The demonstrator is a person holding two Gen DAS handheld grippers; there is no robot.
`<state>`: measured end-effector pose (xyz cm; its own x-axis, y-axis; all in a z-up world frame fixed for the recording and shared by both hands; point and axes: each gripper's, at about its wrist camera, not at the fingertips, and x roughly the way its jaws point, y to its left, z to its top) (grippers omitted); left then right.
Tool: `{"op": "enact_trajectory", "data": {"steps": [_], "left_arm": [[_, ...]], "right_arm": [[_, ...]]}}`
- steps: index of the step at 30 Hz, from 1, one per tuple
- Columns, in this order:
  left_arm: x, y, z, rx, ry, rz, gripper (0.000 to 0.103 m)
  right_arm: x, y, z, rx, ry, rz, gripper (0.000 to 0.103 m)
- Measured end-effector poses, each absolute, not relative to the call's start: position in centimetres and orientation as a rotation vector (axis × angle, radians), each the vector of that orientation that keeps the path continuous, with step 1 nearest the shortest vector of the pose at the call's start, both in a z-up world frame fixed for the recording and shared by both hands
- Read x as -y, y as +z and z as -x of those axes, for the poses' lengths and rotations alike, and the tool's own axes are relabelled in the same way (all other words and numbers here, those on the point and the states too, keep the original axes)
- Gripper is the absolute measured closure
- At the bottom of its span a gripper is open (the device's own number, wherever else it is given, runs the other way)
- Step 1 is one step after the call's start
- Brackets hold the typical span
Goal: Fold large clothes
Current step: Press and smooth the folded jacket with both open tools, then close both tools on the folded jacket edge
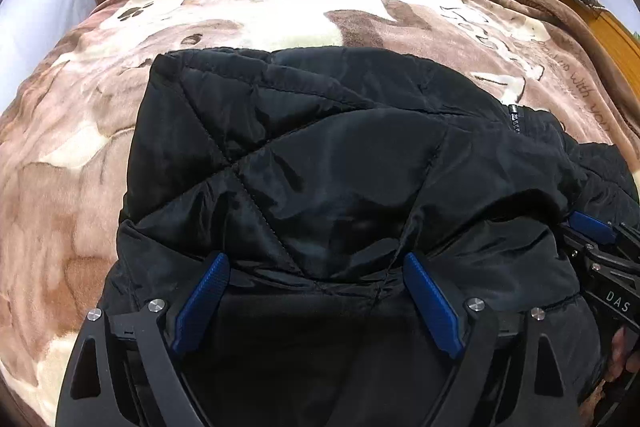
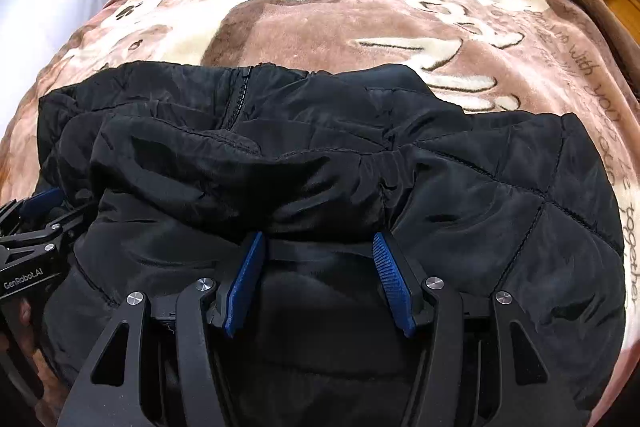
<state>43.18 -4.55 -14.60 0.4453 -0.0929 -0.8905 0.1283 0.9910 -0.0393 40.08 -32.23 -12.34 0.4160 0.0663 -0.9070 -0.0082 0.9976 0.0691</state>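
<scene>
Brown blanket (image 1: 280, 11) under black jacket (image 1: 320, 155); both claws angled steeply down.

black quilted jacket (image 1: 320, 167), brown-cream paw-print blanket (image 1: 260, 15)

Black quilted jacket (image 1: 320, 155) spread on bed w/ brown-cream blanket (image 1: 280, 11). Left gripper (image 1: 316, 267) above jacket's near edge, jaws wide, blue pads (image 1: 200, 303) not pressing fabric. Right gripper (image 1: 596, 231) at far right edge, state unclear.
</scene>
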Motion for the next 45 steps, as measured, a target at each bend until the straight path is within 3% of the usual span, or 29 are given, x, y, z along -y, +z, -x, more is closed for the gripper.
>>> {"op": "enact_trajectory", "data": {"steps": [8,16,19,24,33,45], "left_arm": [[3.3,-12.1,-41.9,-1.066,-0.196,-0.018,0.014],[1.2,-7.6,-39.2,-0.98,-0.176,-0.086,0.014],[-0.2,-6.9,-37.9,-0.975,-0.152,-0.079,0.014],[-2.8,-7.5,-35.3,-0.984,-0.139,-0.107,0.014],[-7.7,-10.3,-34.3,-1.08,-0.088,0.005,0.012],[-6.8,-12.2,-36.5,-1.153,-0.209,0.072,0.007]], "right_arm": [[33.8,-9.0,-39.0,-1.082,0.116,-0.134,0.046],[33.6,-4.1,-34.5,-0.945,0.078,0.056,0.045],[33.4,-2.6,-32.5,-0.896,0.047,0.093,0.038],[34.4,-1.0,-29.9,-0.854,0.031,0.086,0.036],[37.1,-1.0,-28.3,-0.855,-0.032,0.101,0.032],[44.4,-4.8,-26.3,-0.984,-0.048,-0.039,0.026]]}}
